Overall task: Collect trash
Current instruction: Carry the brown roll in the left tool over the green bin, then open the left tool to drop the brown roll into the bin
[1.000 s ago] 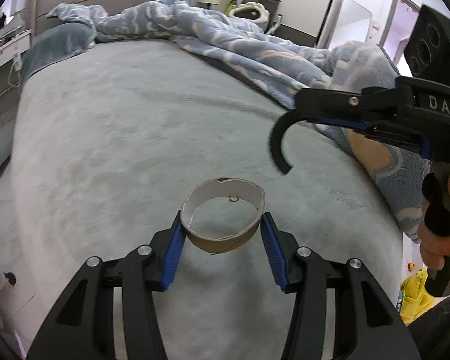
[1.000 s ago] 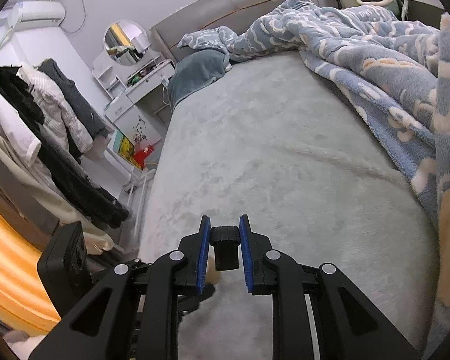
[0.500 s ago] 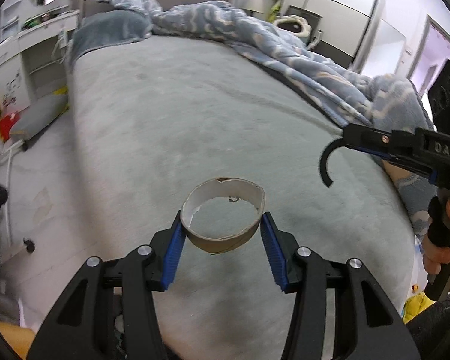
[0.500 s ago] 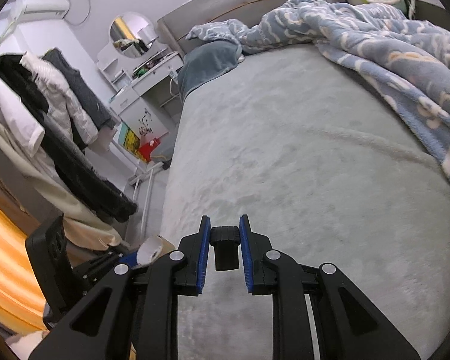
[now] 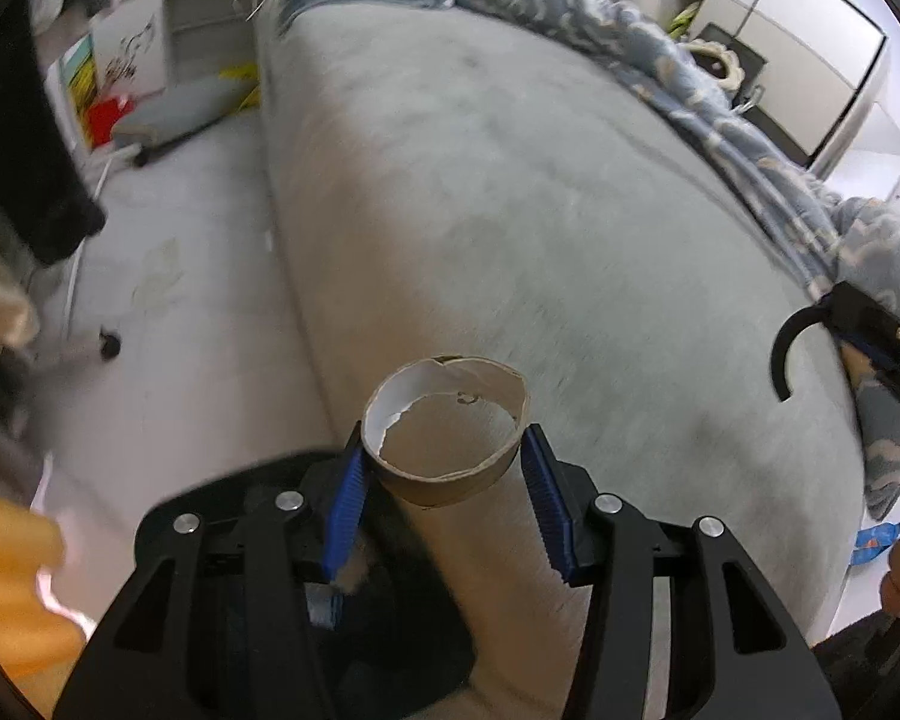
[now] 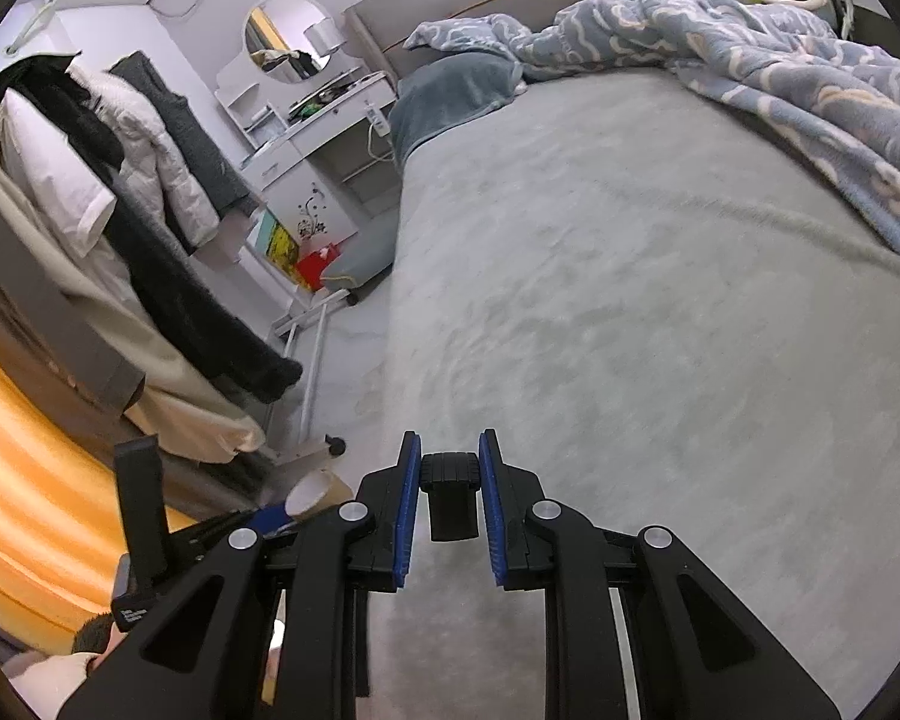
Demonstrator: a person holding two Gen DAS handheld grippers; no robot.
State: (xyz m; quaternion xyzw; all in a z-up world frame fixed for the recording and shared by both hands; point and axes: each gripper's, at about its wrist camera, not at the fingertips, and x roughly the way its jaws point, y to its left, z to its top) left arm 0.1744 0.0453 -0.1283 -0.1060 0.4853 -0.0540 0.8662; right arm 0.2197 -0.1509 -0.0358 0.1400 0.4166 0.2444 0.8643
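Observation:
A short brown cardboard tube (image 5: 444, 483) with a torn white rim is clamped sideways between the blue pads of my left gripper (image 5: 443, 443), which hangs over the left edge of the bed. The same tube (image 6: 309, 492) shows at the lower left of the right wrist view. My right gripper (image 6: 450, 438) is shut on a black curved hook-shaped piece (image 6: 450, 501), seen end-on above the grey bed cover. In the left wrist view that hook (image 5: 780, 360) sticks out at the far right. A dark shape (image 5: 378, 630) under the left gripper is too blurred to identify.
A grey-covered bed (image 6: 660, 330) fills the middle, with a crumpled blue blanket (image 6: 780, 78) along its right side. On the floor to the left stand a clothes rack with coats (image 6: 150, 210), a grey stool (image 5: 174, 114) and a white dresser (image 6: 324, 132). An orange curtain (image 6: 24, 480) hangs nearest.
Both grippers have swung left, from above the middle of the bed to its left edge; floor and clothes rack came into view. The left gripper rolled. Both grips are unchanged.

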